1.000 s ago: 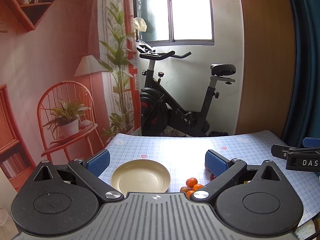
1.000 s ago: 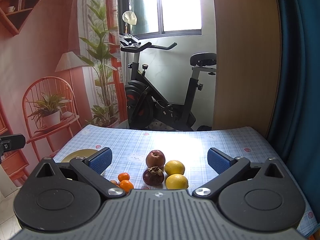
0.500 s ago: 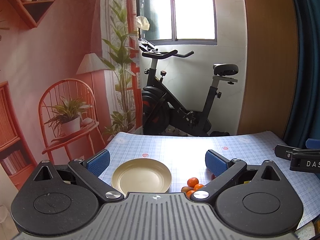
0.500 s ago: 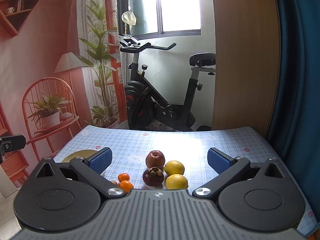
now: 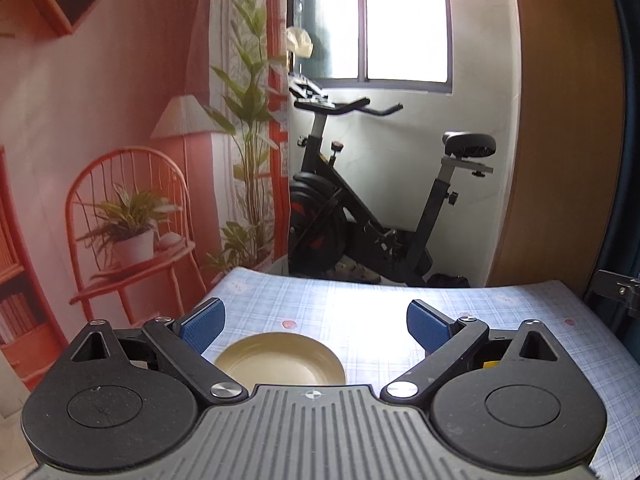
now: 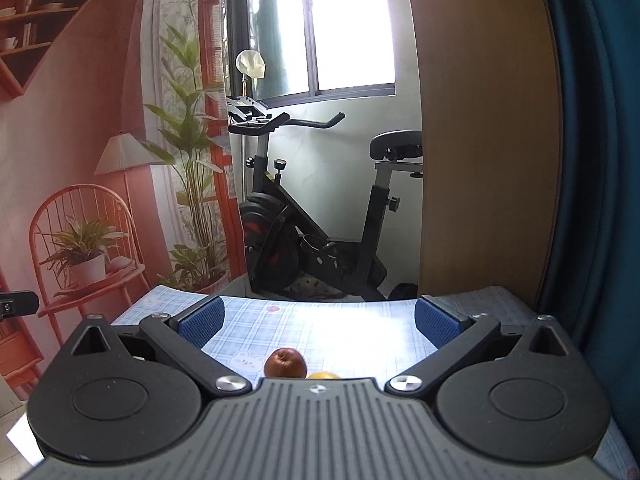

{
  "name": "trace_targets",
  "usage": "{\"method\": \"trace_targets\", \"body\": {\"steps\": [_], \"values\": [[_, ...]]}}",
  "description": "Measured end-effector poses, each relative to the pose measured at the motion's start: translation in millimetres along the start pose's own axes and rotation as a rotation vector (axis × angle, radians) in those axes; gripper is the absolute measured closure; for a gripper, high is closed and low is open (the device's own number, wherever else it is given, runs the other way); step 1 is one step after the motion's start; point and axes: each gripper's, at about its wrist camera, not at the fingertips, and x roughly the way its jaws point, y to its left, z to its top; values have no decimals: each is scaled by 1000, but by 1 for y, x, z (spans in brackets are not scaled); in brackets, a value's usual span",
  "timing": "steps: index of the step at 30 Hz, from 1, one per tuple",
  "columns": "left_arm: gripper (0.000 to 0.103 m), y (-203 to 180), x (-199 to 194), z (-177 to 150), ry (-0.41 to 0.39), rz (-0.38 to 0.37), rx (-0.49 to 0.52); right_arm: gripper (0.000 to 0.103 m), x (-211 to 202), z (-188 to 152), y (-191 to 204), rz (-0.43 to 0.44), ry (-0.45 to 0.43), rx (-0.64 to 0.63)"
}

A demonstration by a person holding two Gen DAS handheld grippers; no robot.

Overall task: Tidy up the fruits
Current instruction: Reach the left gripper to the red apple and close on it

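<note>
In the left wrist view a beige plate (image 5: 280, 362) lies on the blue checked tablecloth (image 5: 360, 320), low between the blue pads of my left gripper (image 5: 316, 322), which is open and holds nothing. The right wrist view shows a red apple (image 6: 285, 362) and the top sliver of a yellow lemon (image 6: 322, 375) just above the gripper body. My right gripper (image 6: 318, 320) is open above and behind them, holding nothing. The oranges and the other fruit are hidden below both views. A black part of the right gripper (image 5: 618, 286) shows at the left view's right edge.
Beyond the table's far edge (image 6: 320, 300) stands a black exercise bike (image 5: 380, 216). A wooden panel (image 6: 488, 140) and a blue curtain (image 6: 600, 160) rise at the right. A printed backdrop with a red chair and plants (image 5: 128, 216) covers the left.
Both grippers have tilted upward, so the table sank in view. The oranges left the left view; the right view lost the oranges, the dark fruit and most of the lemons. Jaws stayed open.
</note>
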Motion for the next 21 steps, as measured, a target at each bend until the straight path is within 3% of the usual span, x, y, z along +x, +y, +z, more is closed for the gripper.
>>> {"method": "trace_targets", "body": {"steps": [8, 13, 17, 21], "values": [[10, 2, 53, -8, 43, -82, -72, 0, 42, -25, -23, -21, -56, 35], [13, -9, 75, -15, 94, -146, -52, 0, 61, -41, -29, 67, 38, 49], [16, -20, 88, -20, 112, -136, 5, 0, 69, -49, -32, 58, 62, 42], [18, -24, 94, -23, 120, -183, 3, 0, 73, -59, -32, 27, 95, 7]]}}
